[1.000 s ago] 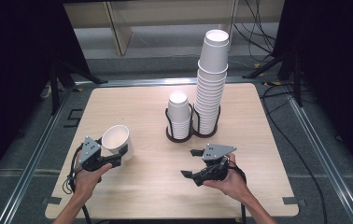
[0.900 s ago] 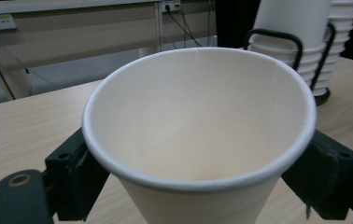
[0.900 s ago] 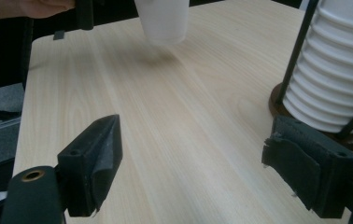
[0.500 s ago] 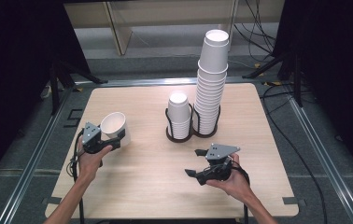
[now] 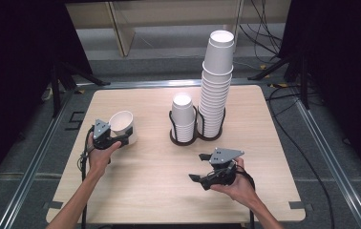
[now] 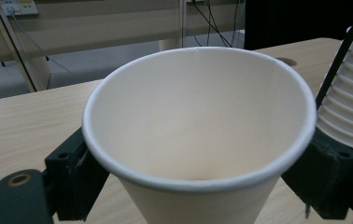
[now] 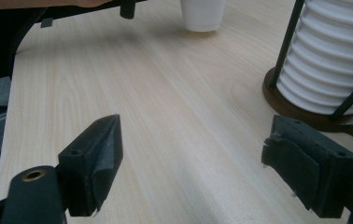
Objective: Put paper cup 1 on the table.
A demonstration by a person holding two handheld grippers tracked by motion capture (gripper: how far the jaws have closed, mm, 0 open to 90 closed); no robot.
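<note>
A white paper cup (image 5: 122, 124) stands upright at the table's left, and my left gripper (image 5: 125, 138) is shut on its lower wall. In the left gripper view the cup's open mouth (image 6: 198, 121) sits between the two black jaws, empty inside. From the right gripper view the cup's base (image 7: 202, 14) seems to rest on the wood. My right gripper (image 5: 197, 167) is held open near the front middle with nothing between its fingers (image 7: 95, 163). It points left across bare table.
A dark wire holder (image 5: 195, 139) at the table's centre carries a short cup stack (image 5: 183, 117) and a tall stack (image 5: 215, 81). The short stack (image 7: 338, 60) lies close to my right gripper's right jaw. Bare wood (image 5: 150, 181) spreads between the hands.
My left gripper has carried the cup away from the front edge toward the table's far left and set it more upright. The right gripper has hardly moved.
</note>
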